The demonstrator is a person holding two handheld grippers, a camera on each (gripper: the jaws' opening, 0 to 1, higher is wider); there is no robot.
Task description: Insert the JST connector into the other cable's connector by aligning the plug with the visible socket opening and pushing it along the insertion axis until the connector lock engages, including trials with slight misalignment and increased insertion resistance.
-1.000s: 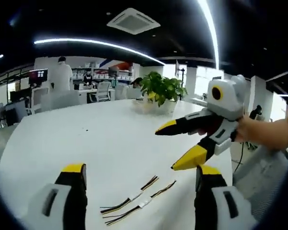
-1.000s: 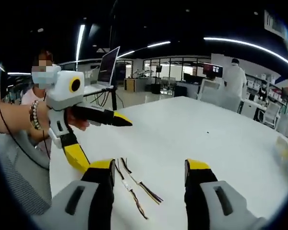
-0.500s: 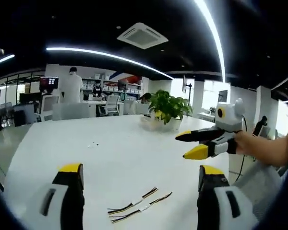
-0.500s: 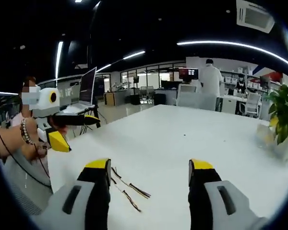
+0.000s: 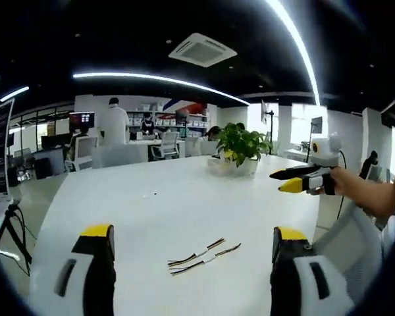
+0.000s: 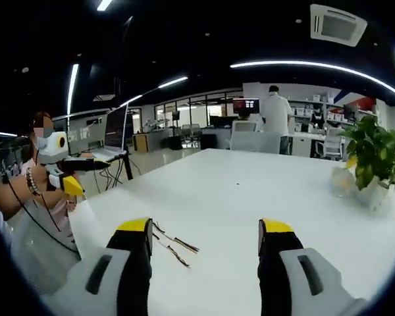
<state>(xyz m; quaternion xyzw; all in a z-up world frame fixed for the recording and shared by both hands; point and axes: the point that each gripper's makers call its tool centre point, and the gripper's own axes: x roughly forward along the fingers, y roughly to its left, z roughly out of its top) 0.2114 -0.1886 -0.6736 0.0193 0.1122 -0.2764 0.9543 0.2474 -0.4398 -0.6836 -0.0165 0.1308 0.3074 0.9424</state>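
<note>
Left gripper view: the left gripper has its yellow-tipped jaws spread wide with nothing between them. Two thin multicoloured cables with small white connectors lie side by side on the white round desk, just ahead between the jaws, at 12 o'clock. The right gripper hovers at 2 o'clock, held in a hand, its jaws apparently a little parted, though it is small here. A green potted plant stands at 1 o'clock.

Right gripper view: the right gripper is wide open and empty. The cables lie by its left jaw, at 11 o'clock. The left gripper is at 9 o'clock.
</note>
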